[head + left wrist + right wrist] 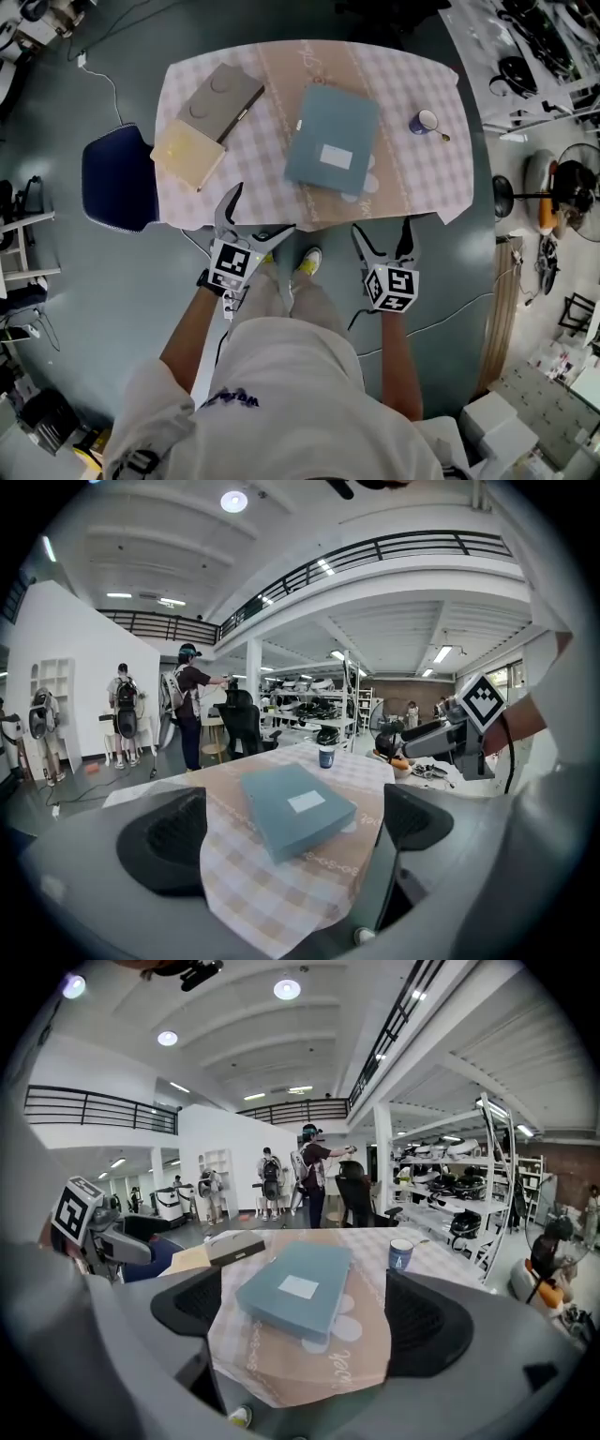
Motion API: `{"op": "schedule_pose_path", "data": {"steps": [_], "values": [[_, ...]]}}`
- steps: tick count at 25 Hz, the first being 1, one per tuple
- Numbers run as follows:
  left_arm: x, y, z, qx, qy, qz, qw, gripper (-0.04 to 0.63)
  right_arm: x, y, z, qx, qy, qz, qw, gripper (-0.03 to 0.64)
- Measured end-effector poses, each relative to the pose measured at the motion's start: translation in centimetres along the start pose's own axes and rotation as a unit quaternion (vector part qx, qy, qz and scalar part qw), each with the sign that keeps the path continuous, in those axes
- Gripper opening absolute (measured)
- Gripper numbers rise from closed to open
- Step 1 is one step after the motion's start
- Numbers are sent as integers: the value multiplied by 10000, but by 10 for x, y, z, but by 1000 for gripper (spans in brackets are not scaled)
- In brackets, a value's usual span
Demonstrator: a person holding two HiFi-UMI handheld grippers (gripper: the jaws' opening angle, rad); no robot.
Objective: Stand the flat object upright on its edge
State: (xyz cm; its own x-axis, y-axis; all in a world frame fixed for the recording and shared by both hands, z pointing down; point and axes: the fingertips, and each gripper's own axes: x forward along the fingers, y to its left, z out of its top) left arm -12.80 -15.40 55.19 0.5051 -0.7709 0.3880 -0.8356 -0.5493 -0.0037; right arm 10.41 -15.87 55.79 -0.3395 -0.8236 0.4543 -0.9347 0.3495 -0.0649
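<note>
Two grippers hovered at the near edge of the bench (427, 183), and the jaws of both were spread wide with nothing gripped between them: the left gripper (264, 206) was low at the front-left, the right gripper (382, 225) beside it, both above the person's legs. A checked cloth (272, 70) with a pale brown band covered the whole bench, which stood on a dull grey-green floor (141, 272). Lying flat right of centre on that cloth was the blue-grey flat box (331, 139), white label facing up, and both gripper views looked straight at it between their jaws. Only bare cloth lay between the box and the near edge. Off to the right, well apart from the box, sat a small mug (424, 121). At the left end a grey case (221, 101) lay just beside a yellow box (187, 155). A dark blue chair (117, 178) was tucked at the bench's left side, with a white cable (112, 89) trailing behind it. Beyond lay an open workshop, with people (312, 1171) standing, loaded shelves (459, 1194) and a mezzanine railing (412, 546) overhead.
</note>
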Motion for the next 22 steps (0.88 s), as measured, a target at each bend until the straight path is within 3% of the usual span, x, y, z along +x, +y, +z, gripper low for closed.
{"op": "schedule_pose_path", "data": {"steps": [6,22], "values": [[27,1,-28,25,247,-179,9995,586,30,2,-42,67,394,-10,9992,535],[96,20,-107,-137,773,-582,9952,577,100,-13,-105,-157,964,-148,9951,485]]}}
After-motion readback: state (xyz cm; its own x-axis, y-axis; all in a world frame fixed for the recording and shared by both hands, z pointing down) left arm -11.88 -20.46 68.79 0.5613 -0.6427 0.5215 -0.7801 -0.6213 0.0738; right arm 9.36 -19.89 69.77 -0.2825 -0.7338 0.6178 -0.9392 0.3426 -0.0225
